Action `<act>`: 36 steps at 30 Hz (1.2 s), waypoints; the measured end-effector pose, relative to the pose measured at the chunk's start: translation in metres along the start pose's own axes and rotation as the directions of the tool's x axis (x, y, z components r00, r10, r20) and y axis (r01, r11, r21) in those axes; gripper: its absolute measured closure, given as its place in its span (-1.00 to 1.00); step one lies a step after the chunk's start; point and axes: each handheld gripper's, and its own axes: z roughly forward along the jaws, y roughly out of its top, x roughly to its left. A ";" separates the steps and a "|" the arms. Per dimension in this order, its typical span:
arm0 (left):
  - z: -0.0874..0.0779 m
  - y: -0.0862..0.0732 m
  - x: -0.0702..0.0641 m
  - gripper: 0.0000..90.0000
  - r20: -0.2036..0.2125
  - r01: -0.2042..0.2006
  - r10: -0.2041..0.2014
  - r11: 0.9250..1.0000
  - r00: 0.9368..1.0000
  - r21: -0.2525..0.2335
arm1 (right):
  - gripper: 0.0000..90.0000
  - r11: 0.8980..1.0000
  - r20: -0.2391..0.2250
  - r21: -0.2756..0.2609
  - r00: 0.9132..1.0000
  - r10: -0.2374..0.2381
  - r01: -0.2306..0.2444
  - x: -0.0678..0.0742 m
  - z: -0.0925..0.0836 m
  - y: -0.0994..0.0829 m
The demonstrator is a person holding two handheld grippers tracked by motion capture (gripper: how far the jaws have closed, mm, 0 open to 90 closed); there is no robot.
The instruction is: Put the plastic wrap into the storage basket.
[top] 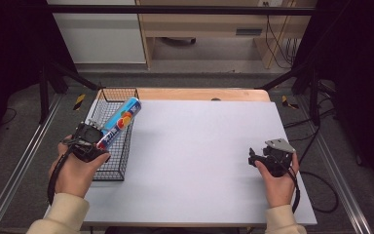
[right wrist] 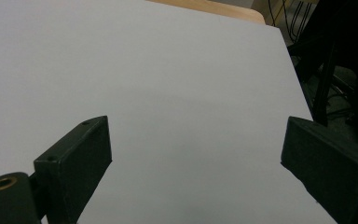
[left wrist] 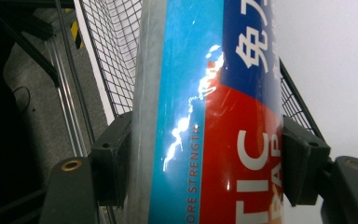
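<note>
Two grippers — left gripper [top: 97,139] clamps one blue-and-red tube [top: 119,123] over one wire basket [top: 121,168]; right gripper [top: 257,158] rests wide open on the worktop [top: 195,146].

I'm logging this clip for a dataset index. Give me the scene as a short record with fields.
setting: white table
held item: blue and red tube, tilted over the wire basket
left gripper: shut on the tube, pads pressing both its sides
right gripper: open, holding nothing, above bare table
basket place: table's left edge
</note>
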 end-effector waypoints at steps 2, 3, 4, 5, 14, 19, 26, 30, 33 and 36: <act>0.002 0.002 0.004 -0.31 0.000 0.010 -0.010 1.000 1.000 0.013 | -0.81 1.000 -0.002 0.000 1.000 0.001 -0.001 0.000 0.000 0.000; 0.002 0.002 0.004 -0.31 0.000 0.010 -0.010 1.000 1.000 0.013 | -0.81 1.000 -0.002 0.000 1.000 0.001 -0.001 0.000 0.000 0.000; 0.003 0.003 0.007 -0.30 -0.005 0.024 -0.024 1.000 1.000 0.018 | -0.81 1.000 -0.005 0.002 1.000 0.002 -0.002 0.000 0.000 0.000; 0.003 0.003 0.007 -0.30 -0.005 0.024 -0.024 1.000 1.000 0.018 | -0.81 1.000 -0.005 0.002 1.000 0.002 -0.002 0.000 0.000 0.000; 0.012 0.006 0.015 -0.30 0.013 0.086 -0.087 0.994 0.996 0.062 | -0.80 1.000 -0.008 0.004 1.000 0.000 0.000 0.001 -0.001 -0.001; 0.014 0.008 0.016 -0.30 0.017 0.097 -0.099 0.992 0.995 0.082 | -0.80 1.000 -0.013 0.007 1.000 0.001 -0.001 0.002 -0.001 -0.001; 0.024 0.012 0.020 -0.30 0.014 0.118 -0.121 0.985 0.993 0.122 | -0.80 1.000 -0.016 0.005 1.000 0.001 -0.001 0.001 -0.001 -0.001; 0.028 0.012 0.020 -0.30 0.019 0.120 -0.124 0.984 0.992 0.135 | -0.79 1.000 -0.021 0.010 1.000 0.000 0.001 0.001 0.000 -0.001; 0.029 0.012 0.022 -0.30 0.012 0.124 -0.127 0.982 0.992 0.145 | -0.79 1.000 -0.022 0.010 1.000 -0.002 0.002 0.001 0.000 -0.001; 0.031 0.011 0.023 -0.30 0.009 0.126 -0.129 0.980 0.992 0.156 | -0.78 1.000 -0.025 0.011 1.000 -0.006 0.006 0.002 0.001 -0.001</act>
